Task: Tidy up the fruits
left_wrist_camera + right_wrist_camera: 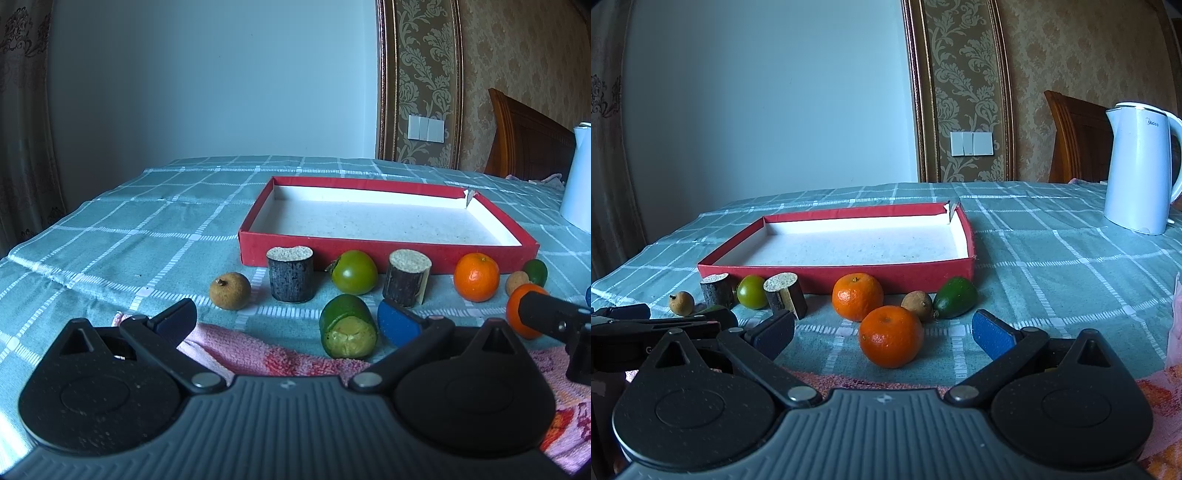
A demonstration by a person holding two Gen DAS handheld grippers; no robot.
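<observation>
Checked cloth (1052,258) covers the table, red tray (849,275) sits mid-table on it, empty, white inside, one far corner torn. White kettle (1137,170) well right of the tray. All fruit lies in a loose row along the tray's near wall, none in it yet. Largest to smallest: two oranges, one (857,296) just off the wall, the other (891,336) nearer the right gripper (882,332); green tomato-like fruit (354,272) near the wall's left half between two dark cane stubs (290,273) (407,277) standing on end; a cut green piece (348,326) lying on its side nearest the left gripper (288,317); small green oval fruit (955,297) off the wall's right end; two brown longans, one (917,304) touching the oval fruit's side, one (229,290) left of the tray. Both grippers wide open, holding nothing; near orange sits about centred ahead of the right one's gap. Handling, my guess: oranges light, round, firm with some give, will roll, so grip across the middle, gentle squeeze. Longans thin-shelled, easy to crack. Cane stubs stiff, could tip. Cut piece's pale face maybe slick, so take it by the skin sides. Unclear: pink towel (258,350) mostly hidden under the grippers, oval fruit's species, far-right items cut off in left view by the right gripper's finger.
</observation>
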